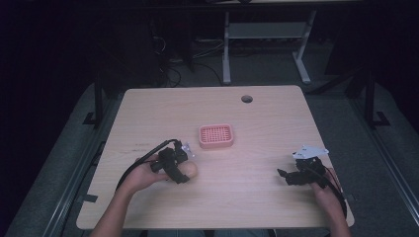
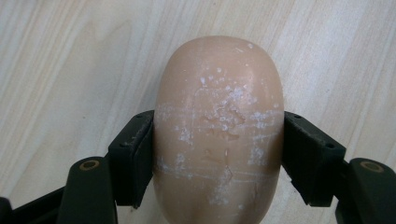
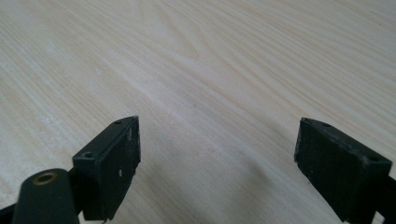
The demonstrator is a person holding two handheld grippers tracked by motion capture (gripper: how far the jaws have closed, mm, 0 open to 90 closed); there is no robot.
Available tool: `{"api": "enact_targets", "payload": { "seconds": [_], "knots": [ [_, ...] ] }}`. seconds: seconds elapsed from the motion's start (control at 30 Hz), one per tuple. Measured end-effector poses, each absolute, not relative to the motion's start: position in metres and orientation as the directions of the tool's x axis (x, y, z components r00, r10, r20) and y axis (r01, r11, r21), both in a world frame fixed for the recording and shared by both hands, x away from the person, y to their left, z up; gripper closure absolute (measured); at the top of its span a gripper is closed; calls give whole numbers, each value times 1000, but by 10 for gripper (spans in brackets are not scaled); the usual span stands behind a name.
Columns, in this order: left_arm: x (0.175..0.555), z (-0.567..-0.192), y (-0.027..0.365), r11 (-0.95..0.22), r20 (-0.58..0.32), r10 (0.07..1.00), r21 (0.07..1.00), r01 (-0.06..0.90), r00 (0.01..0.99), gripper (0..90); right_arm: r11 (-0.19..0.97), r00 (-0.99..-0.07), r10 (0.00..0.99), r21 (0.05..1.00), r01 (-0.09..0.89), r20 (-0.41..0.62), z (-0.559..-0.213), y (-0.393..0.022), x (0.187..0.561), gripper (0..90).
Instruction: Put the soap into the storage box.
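Note:
A peach-coloured oval soap bar [image 2: 218, 126], scuffed with white flecks, lies on the wooden table [image 1: 257, 197] near its front left. My left gripper [image 2: 218, 156] is shut on it, one black pad pressed against each long side. In the high view the soap bar [image 1: 190, 170] pokes out to the right of the left gripper [image 1: 182, 170]. A pink slotted soap dish [image 1: 216, 136] sits at the table's middle, a little beyond and right of the soap. My right gripper [image 1: 283, 174] rests at the front right, pointing left. Its jaws stand wide apart over bare wood in the right gripper view [image 3: 217, 158].
A round cable hole [image 1: 246, 98] lies near the table's far edge. Beyond it stand the white legs of another desk [image 1: 226, 54] amid floor cables. The table's front right corner [image 1: 348, 219] is close to the right hand.

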State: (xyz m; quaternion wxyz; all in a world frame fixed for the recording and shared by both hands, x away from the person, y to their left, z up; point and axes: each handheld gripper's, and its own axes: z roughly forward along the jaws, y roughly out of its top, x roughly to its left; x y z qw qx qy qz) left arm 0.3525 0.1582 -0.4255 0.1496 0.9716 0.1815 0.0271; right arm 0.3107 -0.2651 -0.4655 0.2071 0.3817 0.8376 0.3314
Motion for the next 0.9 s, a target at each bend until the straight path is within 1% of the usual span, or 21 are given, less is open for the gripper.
{"api": "enact_targets", "payload": {
  "seconds": [0.43, 0.9],
  "knots": [
    [360, -420, 156, -887, -6, 365, 302, 349, 931, 320, 486, -622, 777, 717, 499, -94, -465, -266, 311, 139],
    [372, -413, 145, -894, -4, 350, 298, 335, 937, 320, 471, -617, 782, 732, 492, -89, -463, -267, 310, 139]
  ]
}}
